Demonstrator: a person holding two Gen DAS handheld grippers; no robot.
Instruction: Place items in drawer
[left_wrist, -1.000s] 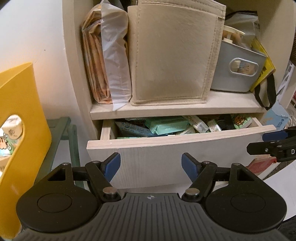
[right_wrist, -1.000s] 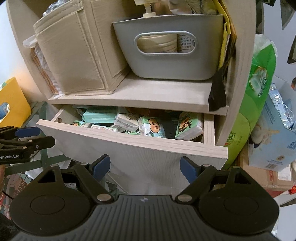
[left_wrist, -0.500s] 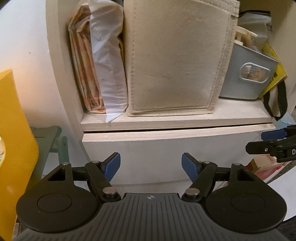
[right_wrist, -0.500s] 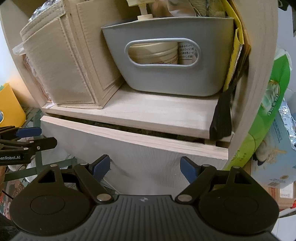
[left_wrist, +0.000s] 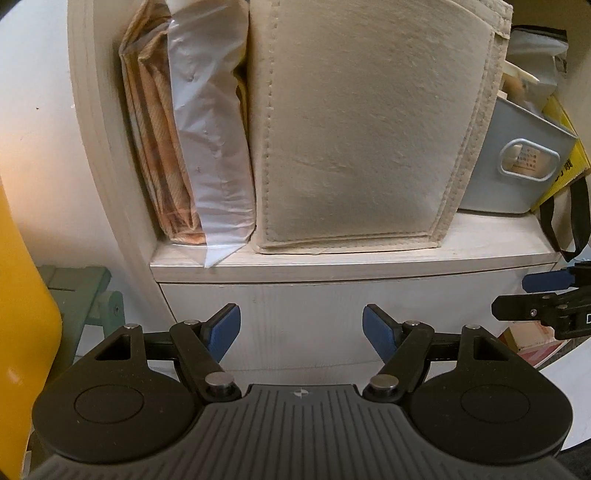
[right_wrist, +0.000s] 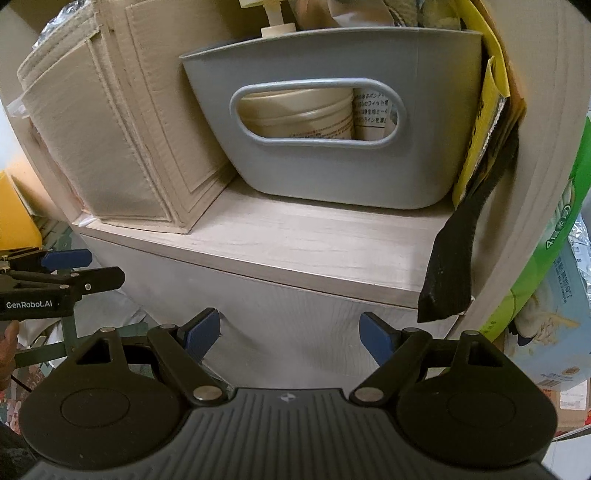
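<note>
You had the drawer (left_wrist: 351, 325) pushed in under the shelf (right_wrist: 314, 243) at this point, its pale front closing the opening with only a thin seam along the top edge, so nothing of what it held could be seen and, judging by that, the placing looked finished. What was left, as far as the views showed, was little more than drawing both tools away; whether any further item waited elsewhere could not be told. Your left gripper (left_wrist: 301, 330) had its jaws standing well apart with nothing between them, and the drawer front lay directly ahead of the blue pads, filling the gap between them and running on past both sides. Whether the tips actually touched the wood could not be made out. Your right gripper (right_wrist: 290, 332) was likewise spread wide and empty, with the same front just ahead of its jaws and the shelf edge above them. Above your left jaws stood the felt bin (left_wrist: 369, 129) and the wrapped packet (left_wrist: 207, 147) beside it; above your right jaws sat the grey tub (right_wrist: 332, 177). A black strap (right_wrist: 458, 266) hung down over the shelf edge just above your right gripper's right-hand jaw, clear of the pads.
</note>
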